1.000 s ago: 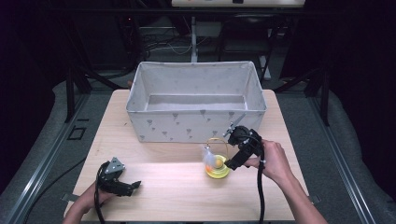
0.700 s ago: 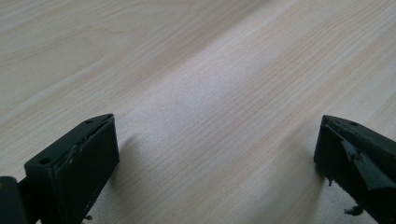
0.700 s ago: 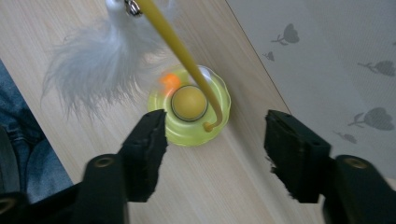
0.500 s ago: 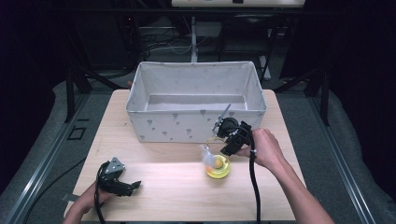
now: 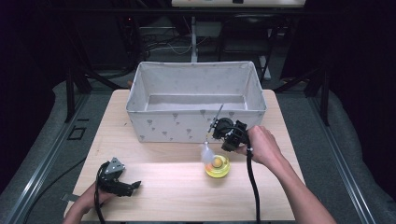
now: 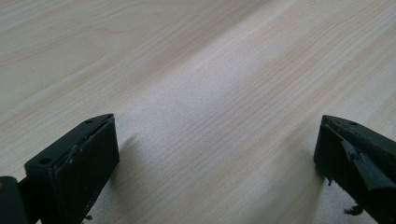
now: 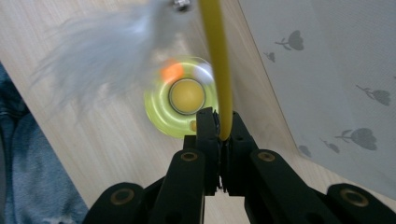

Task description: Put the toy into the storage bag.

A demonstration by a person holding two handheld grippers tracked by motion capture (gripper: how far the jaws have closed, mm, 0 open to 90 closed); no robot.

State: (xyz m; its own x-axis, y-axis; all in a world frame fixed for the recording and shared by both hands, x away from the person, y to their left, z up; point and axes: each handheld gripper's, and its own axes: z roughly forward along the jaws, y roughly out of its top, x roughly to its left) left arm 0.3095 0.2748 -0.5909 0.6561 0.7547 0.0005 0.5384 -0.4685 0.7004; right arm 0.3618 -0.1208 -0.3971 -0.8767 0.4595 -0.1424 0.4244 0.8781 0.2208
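**Inspector:** Start with the item in hand. Where is it?

**Operator:** The cat toy: a yellow wand (image 7: 218, 70) with a white feather (image 7: 100, 42) hanging from its upper end, over the toy's round yellow-green base (image 5: 217, 165). The base sits on the wooden table (image 5: 163, 196), just in front of the fabric bin (image 5: 194, 100) and near its right front corner. In my right gripper view the base shows an orange-yellow ball (image 7: 186, 94) at its centre.

**Inspector:** State of your right jaws?

**Operator:** My right gripper (image 7: 219, 122) has just been closing, and its jaws are now clamped on the yellow wand, which runs up between the tips. In the high view that gripper (image 5: 219, 128) hangs above the table, between the base and the bin's front wall (a thin rod slants up from it across the bin's wall).

**Inspector:** And the left?

**Operator:** My left gripper (image 5: 133, 185) rests low at the near left part of the table, well apart from the toy. Its jaws stand wide, with bare wood grain between them.

**Inspector:** Surroundings?

**Operator:** The bin is pale grey with small printed motifs.
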